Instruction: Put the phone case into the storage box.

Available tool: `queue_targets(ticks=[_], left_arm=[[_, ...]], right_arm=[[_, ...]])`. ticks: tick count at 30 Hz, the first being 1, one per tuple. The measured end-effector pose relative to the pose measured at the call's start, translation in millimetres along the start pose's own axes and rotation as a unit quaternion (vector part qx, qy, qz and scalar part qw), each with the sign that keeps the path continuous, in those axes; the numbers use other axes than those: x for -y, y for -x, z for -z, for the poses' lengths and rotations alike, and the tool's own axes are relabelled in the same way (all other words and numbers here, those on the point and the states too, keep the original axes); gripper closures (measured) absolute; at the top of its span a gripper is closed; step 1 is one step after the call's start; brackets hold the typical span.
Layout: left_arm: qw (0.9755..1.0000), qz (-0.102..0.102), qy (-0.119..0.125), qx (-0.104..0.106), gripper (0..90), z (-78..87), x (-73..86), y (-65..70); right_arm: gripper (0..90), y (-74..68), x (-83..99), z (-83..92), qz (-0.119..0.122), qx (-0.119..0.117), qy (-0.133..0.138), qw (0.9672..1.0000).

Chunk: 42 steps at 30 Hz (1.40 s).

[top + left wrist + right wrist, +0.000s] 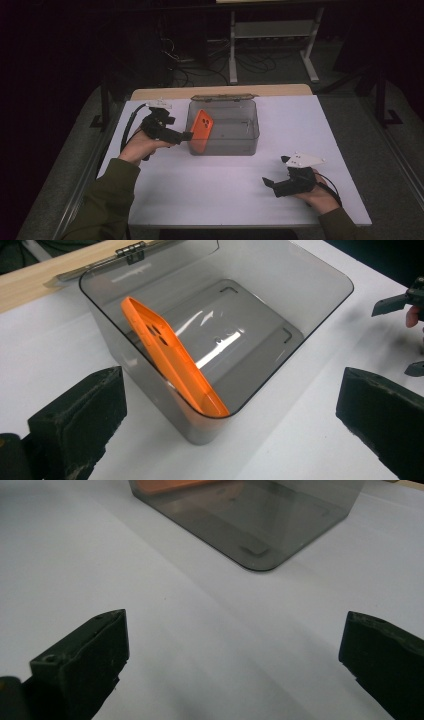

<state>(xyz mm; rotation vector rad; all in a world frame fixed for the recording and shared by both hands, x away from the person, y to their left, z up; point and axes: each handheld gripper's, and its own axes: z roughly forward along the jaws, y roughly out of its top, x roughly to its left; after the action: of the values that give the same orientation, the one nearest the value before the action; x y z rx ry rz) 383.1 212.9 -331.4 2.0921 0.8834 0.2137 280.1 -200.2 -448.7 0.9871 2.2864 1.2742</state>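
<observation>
Now leaning inside the smoky translucent plastic box (223, 127), against its left wall: a flat orange phone case (201, 131), long axis tilted, top toward the far left, bottom on the floor. Just left of the box, the left gripper (186, 135), jaws wide apart and empty, clearly the nearer tool. Well apart at the near right on the white table (210, 195), the right gripper (276, 175), likewise spread and empty.

There are no words, numbers, labels or signs to read anywhere here. The orange phone case (172, 360) is plain, and so are the grey box (320, 315) and the white worktop (210, 190).
</observation>
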Motion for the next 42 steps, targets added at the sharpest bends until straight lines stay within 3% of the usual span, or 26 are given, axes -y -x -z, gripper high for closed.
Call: queue_targets(ticks=[19,32,42], left_arm=[[0.9985,-0.024,0.049,-0.004,0.0,10.4,43.7,3.6],[0.9959,-0.05,0.075,-0.005,0.0,11.4,71.3,16.1],[0.9944,-0.05,0.093,0.005,0.0,5.7,96.3,19.6]], right_arm=[[0.0,-0.7,0.1,-0.5,0.0,0.0,-0.001,1.0],[0.0,-0.1,0.6,-0.6,-0.001,0.001,-0.001,1.0],[0.0,-0.1,0.7,-1.0,0.0,0.001,0.0,1.0]])
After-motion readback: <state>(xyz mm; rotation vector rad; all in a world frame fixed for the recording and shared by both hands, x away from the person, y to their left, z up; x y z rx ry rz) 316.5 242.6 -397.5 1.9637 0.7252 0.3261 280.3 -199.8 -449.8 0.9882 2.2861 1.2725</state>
